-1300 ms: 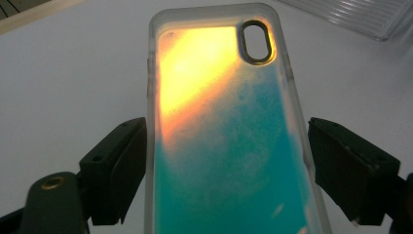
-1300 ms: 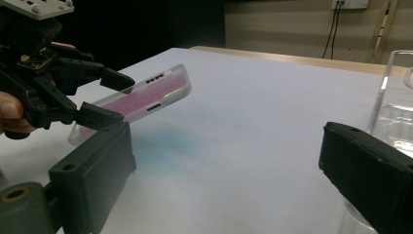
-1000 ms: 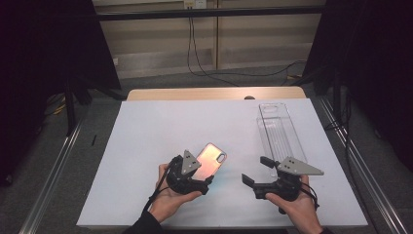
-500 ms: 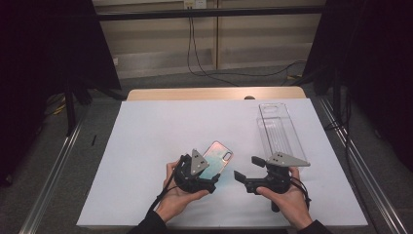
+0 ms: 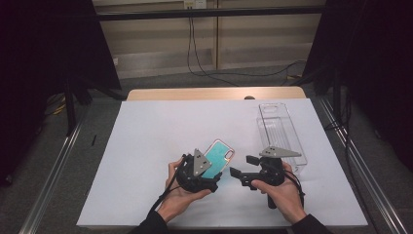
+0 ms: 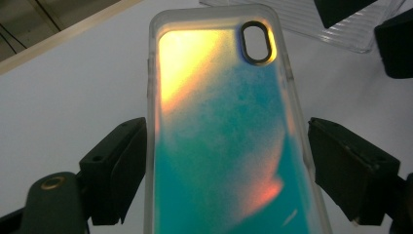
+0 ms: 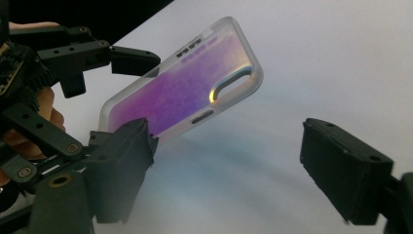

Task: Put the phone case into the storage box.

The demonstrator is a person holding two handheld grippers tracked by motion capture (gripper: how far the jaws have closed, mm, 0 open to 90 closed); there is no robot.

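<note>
Iridescent phone case point(image 5: 218, 156) sat clamped in the left gripper point(image 5: 207, 181); the right gripper point(image 5: 238, 173), empty, had just been closing beside it.

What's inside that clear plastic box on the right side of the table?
The clear plastic box looks empty: its ribbed bottom shows through. Its near end is covered by the right gripper, so that part can't be checked.

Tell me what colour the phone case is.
The phone case is iridescent: teal with yellow-orange patches, clearest in the left gripper view.
</note>
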